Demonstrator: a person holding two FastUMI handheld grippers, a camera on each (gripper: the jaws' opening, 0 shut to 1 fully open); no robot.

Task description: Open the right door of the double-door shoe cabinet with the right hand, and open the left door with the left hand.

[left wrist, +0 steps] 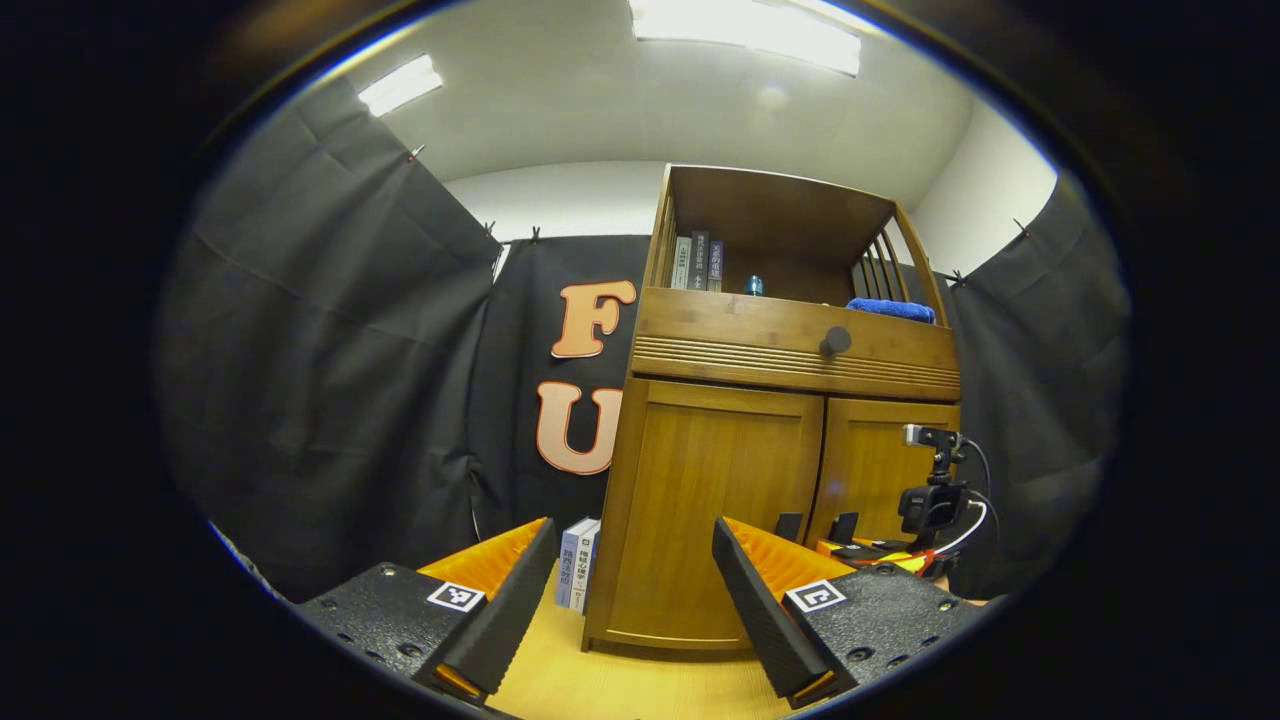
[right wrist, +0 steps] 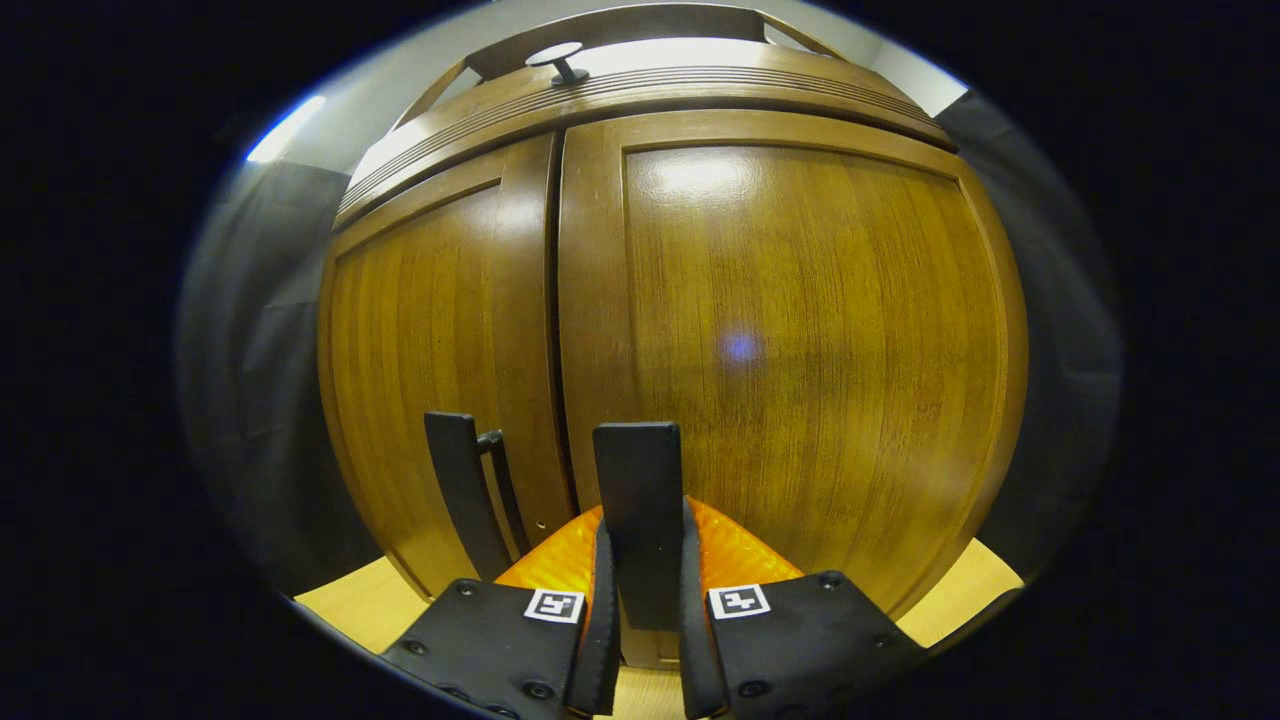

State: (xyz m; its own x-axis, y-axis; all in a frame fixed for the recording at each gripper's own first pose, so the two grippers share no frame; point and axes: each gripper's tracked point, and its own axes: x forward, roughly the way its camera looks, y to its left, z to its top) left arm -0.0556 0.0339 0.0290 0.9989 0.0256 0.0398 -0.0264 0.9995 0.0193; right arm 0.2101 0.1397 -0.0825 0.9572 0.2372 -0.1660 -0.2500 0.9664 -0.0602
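Note:
The wooden shoe cabinet (left wrist: 700, 560) stands ahead in the left gripper view, both doors shut. My left gripper (left wrist: 634, 530) hangs open and empty in front of the left door (left wrist: 715, 480), some way short of it. Two black upright handles (left wrist: 788, 525) sit by the centre seam. The right gripper (left wrist: 930, 510) shows farther off at the right door (left wrist: 870, 470). In the right gripper view, my right gripper (right wrist: 645, 530) is shut on the right door's handle (right wrist: 638, 470), both fingers pressing its sides. The left door's handle (right wrist: 458, 480) stands free just to its left.
A drawer with a round knob (left wrist: 835, 341) runs above the doors. The open shelf on top holds books (left wrist: 697, 262) and a blue cloth (left wrist: 890, 310). More books (left wrist: 578, 562) lean against the cabinet's left side on the light wooden surface (left wrist: 620, 690).

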